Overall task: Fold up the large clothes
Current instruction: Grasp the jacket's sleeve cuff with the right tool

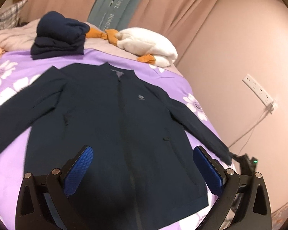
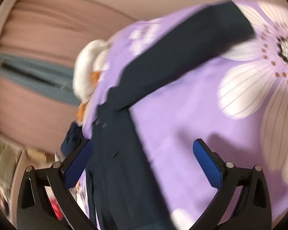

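A dark navy zip jacket (image 1: 109, 118) lies flat, front up, on a purple flowered bed sheet (image 1: 7, 168), with both sleeves spread out. My left gripper (image 1: 143, 170) hovers open over the jacket's hem, its blue pads wide apart with nothing between them. At the tip of the jacket's right sleeve a black device (image 1: 246, 162) with a green light shows. The right wrist view is blurred and tilted: the jacket's side and one sleeve (image 2: 182, 61) run across the sheet (image 2: 192, 118). My right gripper (image 2: 142, 163) is open above the jacket's edge, holding nothing.
A stack of folded dark clothes (image 1: 59, 38) sits at the head of the bed. Beside it lies a white plush toy with orange parts (image 1: 147, 42). Pink curtains (image 1: 163, 9) and a wall with a white power strip (image 1: 259, 92) stand to the right.
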`<state>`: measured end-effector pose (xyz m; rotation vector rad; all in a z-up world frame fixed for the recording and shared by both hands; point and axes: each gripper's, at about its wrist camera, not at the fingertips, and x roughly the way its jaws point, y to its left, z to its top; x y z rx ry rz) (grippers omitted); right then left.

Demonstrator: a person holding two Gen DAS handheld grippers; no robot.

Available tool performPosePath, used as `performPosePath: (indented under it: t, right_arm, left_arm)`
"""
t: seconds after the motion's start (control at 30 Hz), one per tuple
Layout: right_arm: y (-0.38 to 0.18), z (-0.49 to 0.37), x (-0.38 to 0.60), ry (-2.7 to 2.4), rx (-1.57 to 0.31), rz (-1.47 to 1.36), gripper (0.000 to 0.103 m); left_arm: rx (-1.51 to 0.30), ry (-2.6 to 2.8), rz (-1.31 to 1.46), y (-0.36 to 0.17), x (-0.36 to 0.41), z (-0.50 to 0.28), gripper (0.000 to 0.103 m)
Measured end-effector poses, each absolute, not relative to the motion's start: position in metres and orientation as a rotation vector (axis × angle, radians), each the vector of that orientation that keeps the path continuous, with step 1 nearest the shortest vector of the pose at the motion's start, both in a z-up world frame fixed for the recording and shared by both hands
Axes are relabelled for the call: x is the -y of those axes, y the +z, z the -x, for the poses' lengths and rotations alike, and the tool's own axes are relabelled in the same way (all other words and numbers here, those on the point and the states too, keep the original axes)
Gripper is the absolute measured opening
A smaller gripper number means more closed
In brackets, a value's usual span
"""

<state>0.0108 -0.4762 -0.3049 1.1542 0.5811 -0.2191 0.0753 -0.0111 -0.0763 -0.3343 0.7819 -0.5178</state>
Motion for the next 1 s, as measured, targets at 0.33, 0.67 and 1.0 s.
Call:
performPosePath:
  t: [0.33,0.67,1.0]
  right_arm:
    - [-0.315,-0.065,0.558,-0.429,-0.455,-1.202,0.1]
    - [-0.316,-0.046,0.606,-0.561,-0.274,-1.342,0.008]
    - [-0.064,-0.193,0.459,-0.38,-0.471,-0.438,0.007]
  left_arm:
    - [-0.802,-0.476,0.347,-0.082,0.02,-0.101,0.103]
    - [-0.815,-0.384,0.351,-0.087,0.011,-0.131,0.103]
    - [-0.778,-0.249,0.395,-0.088,-0.043,-0.153,0.103]
